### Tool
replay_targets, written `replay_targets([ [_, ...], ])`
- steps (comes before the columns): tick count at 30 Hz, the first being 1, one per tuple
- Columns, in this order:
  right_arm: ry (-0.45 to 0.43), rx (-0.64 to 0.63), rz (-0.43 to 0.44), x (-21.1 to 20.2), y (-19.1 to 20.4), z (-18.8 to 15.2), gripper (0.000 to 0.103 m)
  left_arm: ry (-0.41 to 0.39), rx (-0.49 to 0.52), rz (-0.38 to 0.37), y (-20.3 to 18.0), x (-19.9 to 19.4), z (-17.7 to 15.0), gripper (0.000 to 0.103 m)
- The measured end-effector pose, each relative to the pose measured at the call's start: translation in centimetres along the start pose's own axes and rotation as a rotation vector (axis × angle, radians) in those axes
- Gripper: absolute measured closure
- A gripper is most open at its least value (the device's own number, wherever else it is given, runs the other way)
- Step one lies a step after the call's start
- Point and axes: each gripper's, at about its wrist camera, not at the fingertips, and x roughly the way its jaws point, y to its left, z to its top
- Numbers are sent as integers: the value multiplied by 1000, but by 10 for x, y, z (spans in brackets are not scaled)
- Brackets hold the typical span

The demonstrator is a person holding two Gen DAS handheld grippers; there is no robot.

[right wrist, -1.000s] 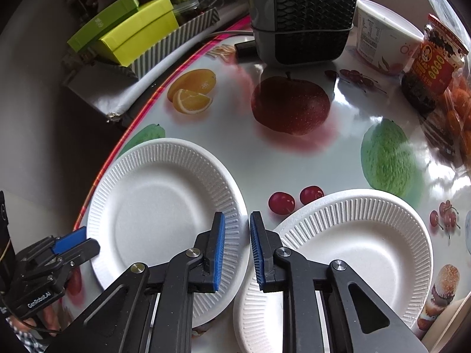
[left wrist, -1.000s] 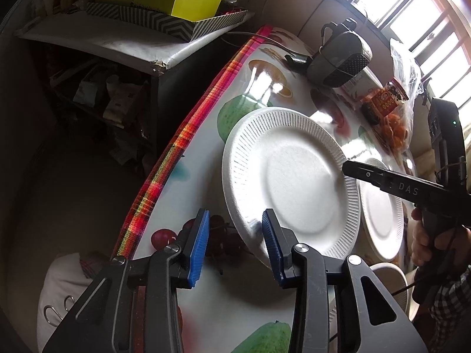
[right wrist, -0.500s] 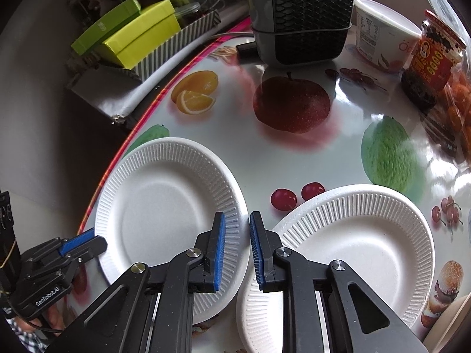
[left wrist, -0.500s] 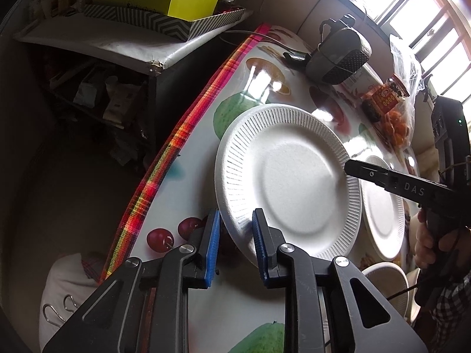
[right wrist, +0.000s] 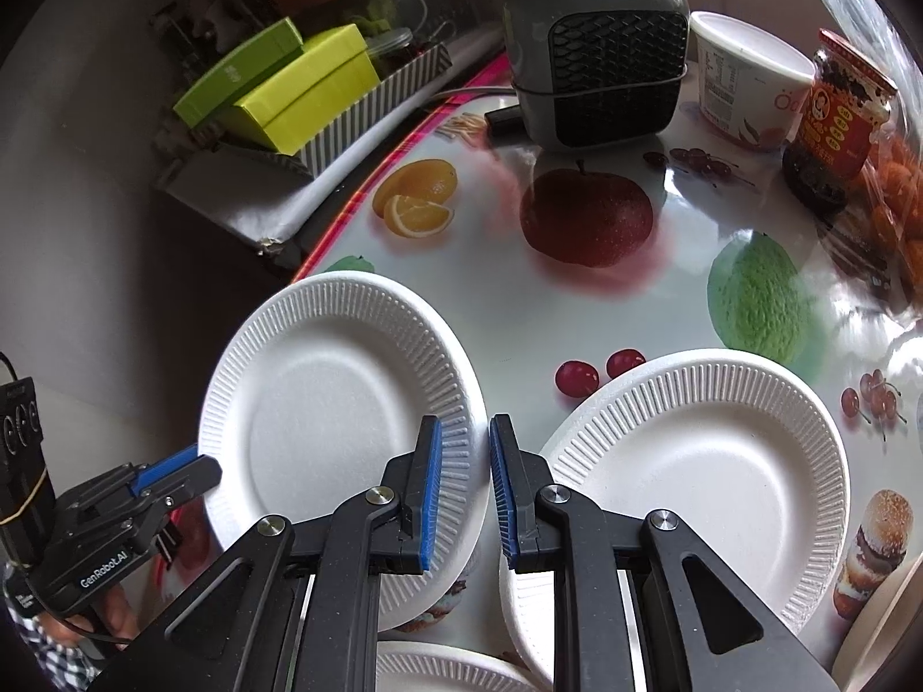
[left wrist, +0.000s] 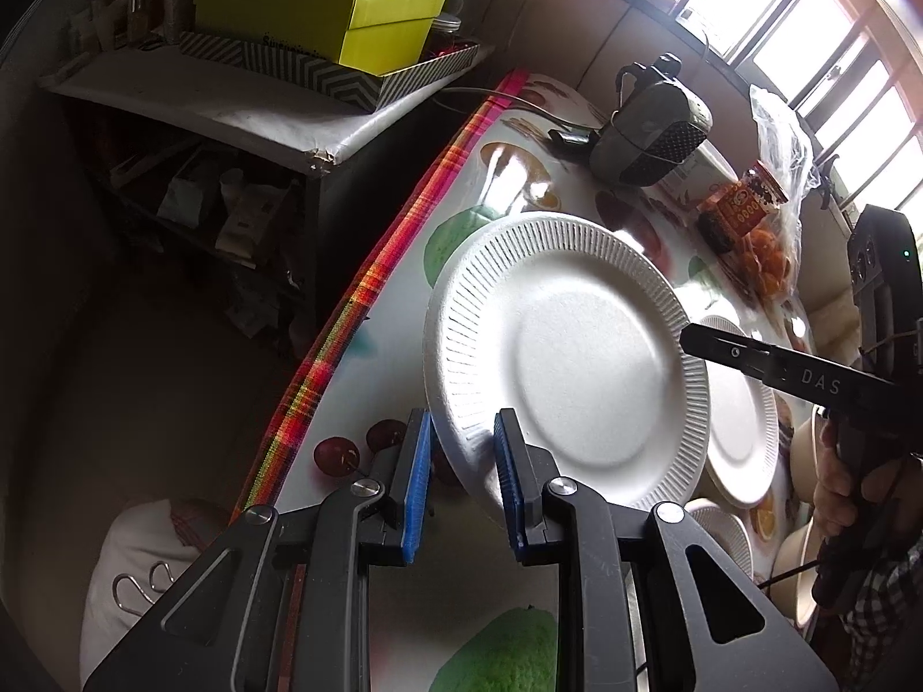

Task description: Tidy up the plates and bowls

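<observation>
Daylight from barred windows falls across a glossy white tablecloth (right wrist: 681,300) printed with fruit and edged with a plaid stripe. At the left of the right wrist view, the left gripper (right wrist: 173,470) comes in from the lower left corner and bites the near rim of a ribbed white foam plate (right wrist: 323,421); its own camera shows the blue pads either side of that rim (the plate's left edge looks tipped up off the cloth), with the left pad apparently standing a little off it, so a firm clamp cannot be confirmed. At centre, the right gripper (right wrist: 466,478) hovers over the gap between this plate and a second ribbed white foam plate (right wrist: 704,461) at right, its jaws narrowly apart and holding nothing. Smaller white foam dishes (right wrist: 450,669) peek from under the bottom edge. Beyond stand a grey tabletop heater (right wrist: 600,52), a white paper tub (right wrist: 744,81) and a red-labelled sauce jar (right wrist: 836,121) at upper right.

The step in hand appears to be lifting the left plate for stacking. Next, it likely must be carried rightward and lowered squarely onto the second plate, with the right gripper moved clear.
</observation>
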Motion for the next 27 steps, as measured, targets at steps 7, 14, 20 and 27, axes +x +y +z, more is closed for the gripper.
replay_targets([
  [7,-20,4,6,-20,2,-12,86,-13,18,-8,-8,-14,-7,80],
  [14,-40,16,2,-42,1,-30,86,-24,47,-21,-20,-28,-17,80],
  [20,-52,33,-5,-57,-3,-48,86,-27,72,-39,-30,-36,-28,80],
  [27,-61,60,-7,-74,-13,-75,86,-10,104,-56,-43,-39,-46,80],
])
